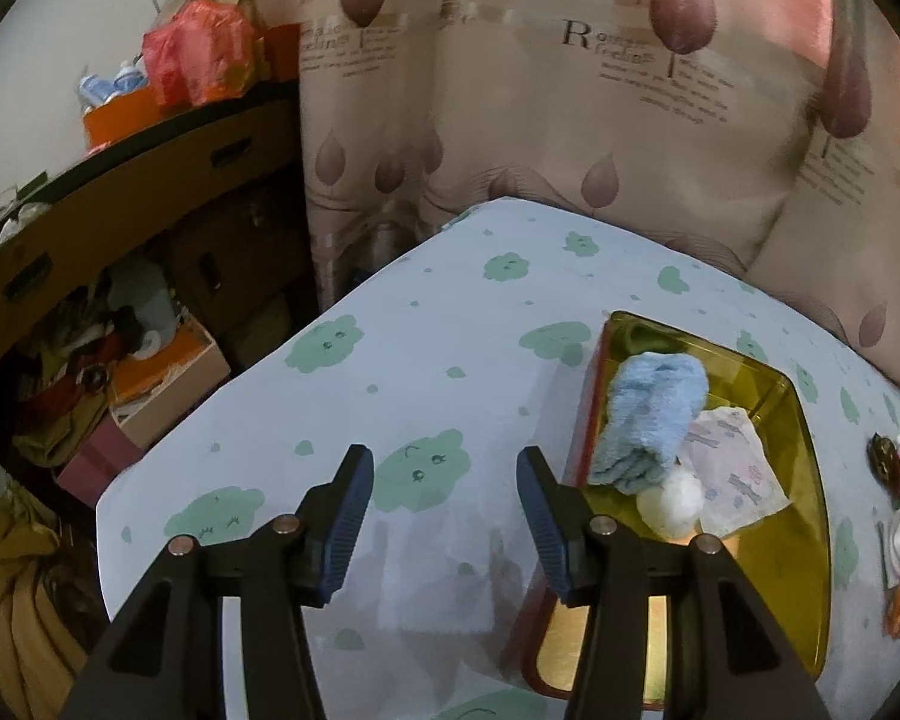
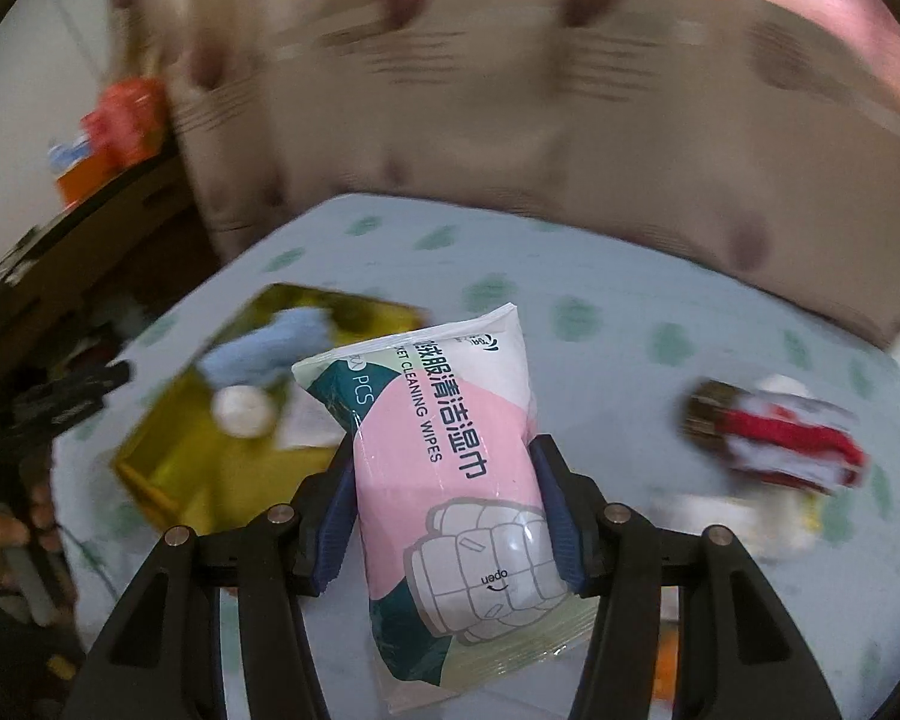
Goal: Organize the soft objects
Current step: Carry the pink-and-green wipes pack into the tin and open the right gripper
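Observation:
My right gripper (image 2: pixel 444 450) is shut on a pink-and-white pack of cleaning wipes (image 2: pixel 450 480), held above the table. A yellow tin tray (image 2: pixel 198 462) lies to its left, blurred. In the left wrist view the tray (image 1: pixel 798 450) holds a blue fluffy cloth (image 1: pixel 648 420), a white ball (image 1: pixel 669 504) and a patterned cloth square (image 1: pixel 732 474). My left gripper (image 1: pixel 444 474) stands open over bare tablecloth just left of the tray, nothing between its fingers. The left gripper (image 2: pixel 48 414) shows at the left edge of the right wrist view, held by a hand.
A red-and-white soft item (image 2: pixel 780 438) and pale things (image 2: pixel 738 522) lie on the table's right side. The cloud-print tablecloth (image 1: pixel 438 324) ends at a patterned curtain (image 1: pixel 540 108). Cardboard boxes (image 1: pixel 168 192) and clutter fill the floor on the left.

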The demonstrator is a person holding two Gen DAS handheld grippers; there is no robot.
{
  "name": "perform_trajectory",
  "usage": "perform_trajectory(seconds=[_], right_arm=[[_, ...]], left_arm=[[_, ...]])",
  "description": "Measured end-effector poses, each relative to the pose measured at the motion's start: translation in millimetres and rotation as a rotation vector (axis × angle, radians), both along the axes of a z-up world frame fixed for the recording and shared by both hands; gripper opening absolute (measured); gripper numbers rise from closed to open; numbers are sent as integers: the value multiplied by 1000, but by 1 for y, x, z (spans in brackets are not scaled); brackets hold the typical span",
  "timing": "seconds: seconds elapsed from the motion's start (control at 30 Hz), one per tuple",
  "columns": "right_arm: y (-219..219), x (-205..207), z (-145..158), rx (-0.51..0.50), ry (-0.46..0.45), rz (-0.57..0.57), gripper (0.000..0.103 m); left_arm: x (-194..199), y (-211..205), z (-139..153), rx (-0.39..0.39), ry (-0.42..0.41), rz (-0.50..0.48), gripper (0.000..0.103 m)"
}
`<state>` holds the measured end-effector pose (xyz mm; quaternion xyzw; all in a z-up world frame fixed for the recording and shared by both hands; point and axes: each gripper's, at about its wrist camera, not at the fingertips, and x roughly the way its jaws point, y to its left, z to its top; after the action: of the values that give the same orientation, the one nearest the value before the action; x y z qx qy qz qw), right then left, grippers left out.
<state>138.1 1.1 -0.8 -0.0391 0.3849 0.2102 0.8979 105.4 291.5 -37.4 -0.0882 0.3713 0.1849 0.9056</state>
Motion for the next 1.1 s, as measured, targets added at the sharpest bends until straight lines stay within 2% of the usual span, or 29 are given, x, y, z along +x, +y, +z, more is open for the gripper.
perform_trajectory(seconds=[0.2, 0.33, 0.53, 0.83, 1.1], right_arm=[[72, 5, -12, -31, -7, 111, 52], [102, 22, -22, -44, -2, 114, 52], [121, 49, -40, -47, 46, 65, 52], [136, 70, -48, -57, 61, 11, 53], [144, 73, -52, -82, 58, 26, 55]], left_arm=[[-1, 8, -3, -26, 12, 29, 51], [0, 9, -5, -30, 24, 35, 51], [0, 12, -8, -45, 34, 45, 51], [0, 13, -7, -50, 29, 50, 51], [-2, 14, -6, -51, 21, 57, 51]])
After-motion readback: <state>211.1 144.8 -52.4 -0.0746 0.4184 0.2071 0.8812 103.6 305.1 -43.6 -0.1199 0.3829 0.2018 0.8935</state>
